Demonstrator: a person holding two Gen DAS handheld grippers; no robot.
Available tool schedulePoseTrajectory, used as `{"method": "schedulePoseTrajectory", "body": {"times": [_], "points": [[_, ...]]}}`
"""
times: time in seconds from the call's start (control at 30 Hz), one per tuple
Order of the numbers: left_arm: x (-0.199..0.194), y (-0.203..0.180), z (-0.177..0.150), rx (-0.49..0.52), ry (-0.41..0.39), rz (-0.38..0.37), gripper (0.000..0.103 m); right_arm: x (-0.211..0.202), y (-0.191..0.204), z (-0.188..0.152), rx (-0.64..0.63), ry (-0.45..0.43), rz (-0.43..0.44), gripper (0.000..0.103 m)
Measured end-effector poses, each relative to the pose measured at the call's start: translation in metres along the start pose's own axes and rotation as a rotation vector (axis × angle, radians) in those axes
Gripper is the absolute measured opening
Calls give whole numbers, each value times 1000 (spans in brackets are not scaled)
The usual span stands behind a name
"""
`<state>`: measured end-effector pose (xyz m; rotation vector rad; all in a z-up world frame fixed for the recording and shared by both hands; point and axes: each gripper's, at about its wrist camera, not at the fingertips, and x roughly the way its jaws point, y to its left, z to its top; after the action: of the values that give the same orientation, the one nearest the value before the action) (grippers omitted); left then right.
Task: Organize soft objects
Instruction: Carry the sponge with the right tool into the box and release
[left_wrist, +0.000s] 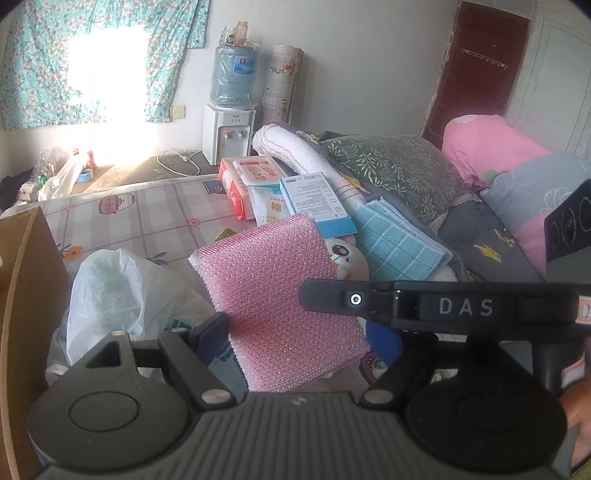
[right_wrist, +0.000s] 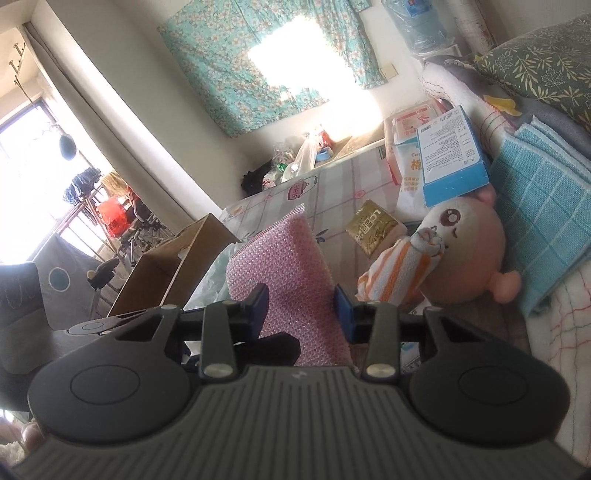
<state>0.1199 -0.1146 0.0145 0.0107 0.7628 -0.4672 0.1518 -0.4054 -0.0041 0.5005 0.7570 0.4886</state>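
Note:
A pink sparkly scrub sponge (left_wrist: 273, 295) is held up above the bed. My right gripper (right_wrist: 301, 306) is shut on the sponge (right_wrist: 288, 273), one finger on each side of it. My left gripper (left_wrist: 295, 332) is around the same sponge; its left pad (left_wrist: 212, 332) touches the sponge's edge, and its right finger is hidden behind the right gripper's body (left_wrist: 443, 306). A plush doll (right_wrist: 461, 251) with a striped sock (right_wrist: 399, 273) lies beside folded blue cloths (right_wrist: 546, 206).
A cardboard box (left_wrist: 22, 295) stands at the left, next to a white plastic bag (left_wrist: 110, 295). Tissue packs (left_wrist: 258, 177), a blue box (left_wrist: 317, 203), a rolled towel (left_wrist: 291, 151) and pillows (left_wrist: 399, 166) crowd the bed. A gold packet (right_wrist: 373, 225) lies by the doll.

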Motion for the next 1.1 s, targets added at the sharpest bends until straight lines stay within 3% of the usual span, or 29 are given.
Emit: {"method": "schedulePoseTrajectory", "body": {"times": [0.27,0.57,0.8,0.93,1.1], "points": [[-67,9,1,11,-101,43,86,-31,66,3,-52,-35,42,38],[-136,64,-2,-30,-188,185,87,-8,167,8,-125,3,151,40],[-158,135,3,-134,-154,284,87,53,241,11,-143,113,246,40],[-146,179,3,-211,-82,266,87,94,266,7,-136,182,233,41],[-124,230,-4,-292,-5,241,87,140,269,3,-84,255,198,41]]}}
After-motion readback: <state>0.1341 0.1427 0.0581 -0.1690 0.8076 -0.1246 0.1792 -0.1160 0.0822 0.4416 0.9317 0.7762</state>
